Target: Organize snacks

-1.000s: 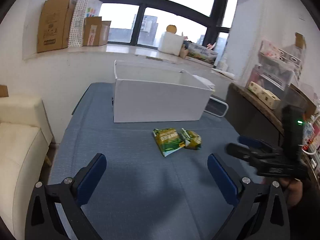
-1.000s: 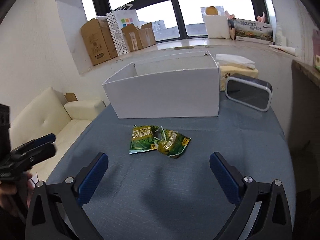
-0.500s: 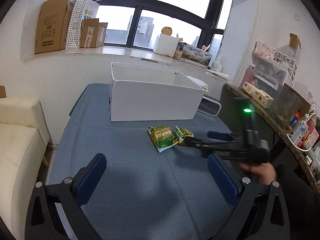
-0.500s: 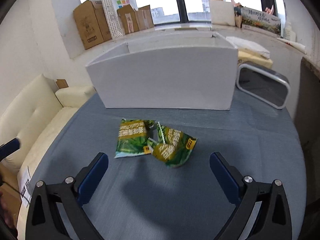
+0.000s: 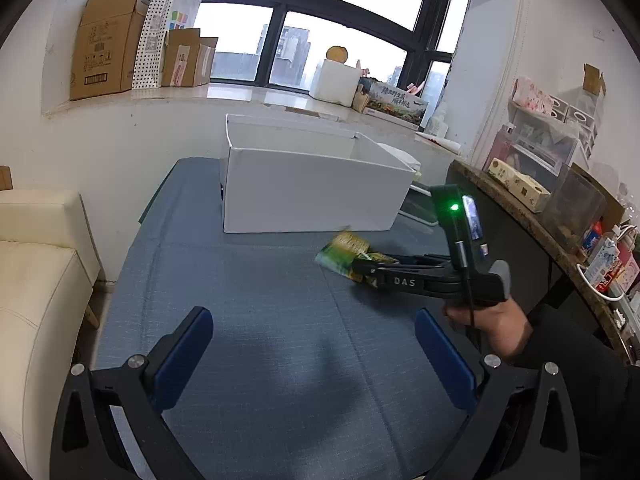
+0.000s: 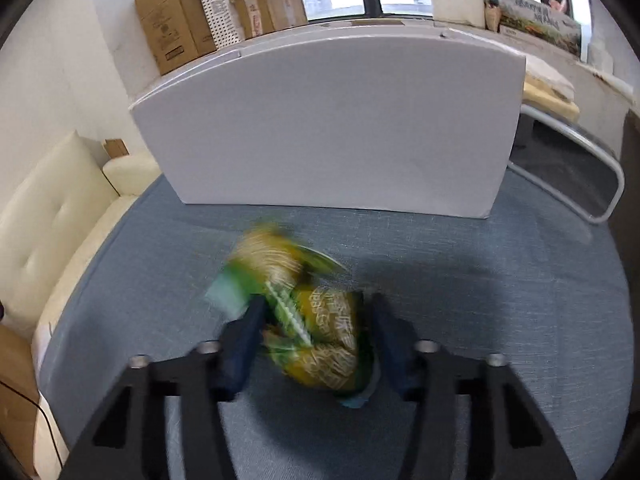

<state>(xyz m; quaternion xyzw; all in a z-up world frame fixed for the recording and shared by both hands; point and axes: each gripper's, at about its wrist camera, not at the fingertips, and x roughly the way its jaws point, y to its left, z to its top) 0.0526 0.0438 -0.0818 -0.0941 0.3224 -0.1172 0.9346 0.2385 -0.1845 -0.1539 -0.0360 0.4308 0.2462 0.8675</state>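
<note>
Two green and yellow snack packets (image 6: 308, 320) are pinched together between the blue pads of my right gripper (image 6: 316, 328), which is shut on them just above the blue tablecloth (image 6: 500, 280); they look blurred. In the left wrist view the same packets (image 5: 345, 252) hang at the tip of the right gripper (image 5: 360, 270), in front of the open white box (image 5: 312, 192). The white box (image 6: 332, 128) stands close ahead in the right wrist view. My left gripper (image 5: 314, 354) is open and empty over the near part of the table.
A cream sofa (image 5: 36, 280) stands left of the table. A metal-framed item (image 6: 576, 176) lies right of the box. A dark counter (image 5: 532, 216) with boxes and cartons runs along the right. Cardboard boxes (image 5: 108, 40) sit on the windowsill.
My right gripper moved in to the packets, shut on both and lifted them toward the white box. My left gripper stayed open and hardly moved.
</note>
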